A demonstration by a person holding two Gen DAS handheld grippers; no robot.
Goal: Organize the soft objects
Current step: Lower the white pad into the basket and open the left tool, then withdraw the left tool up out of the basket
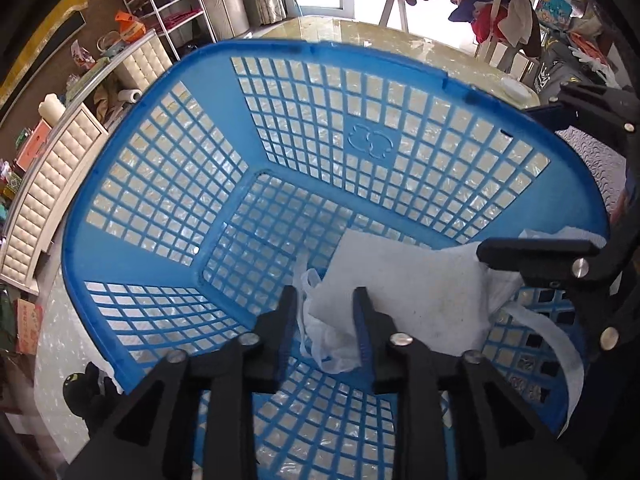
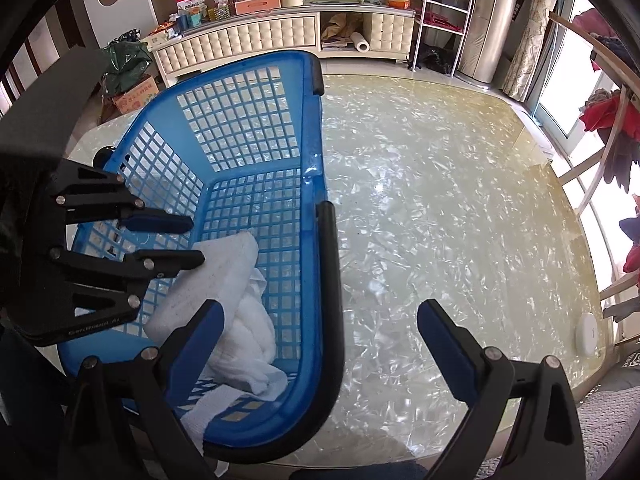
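Note:
A blue lattice basket (image 1: 132,184) (image 2: 316,140) stands on the table. Inside lie a white foam pad (image 1: 416,280) (image 2: 216,280), a crumpled white towel (image 2: 252,340) and a thin white plastic bag (image 1: 320,340). My left gripper (image 1: 325,294) (image 2: 192,240) reaches down into the basket. Its jaws stand a little apart, with the pad's corner and the bag loosely between them. My right gripper (image 2: 320,312) (image 1: 508,182) is wide open over the basket's near right rim, straddling the black handle (image 2: 332,260) and holding nothing.
The glossy shell-pattern table (image 2: 440,200) stretches to the right of the basket. A white round disc (image 2: 590,330) lies near its right edge. A small black toy (image 1: 86,396) sits beside the basket. A padded cabinet (image 2: 280,36) and a clothes rack (image 2: 612,120) stand beyond the table.

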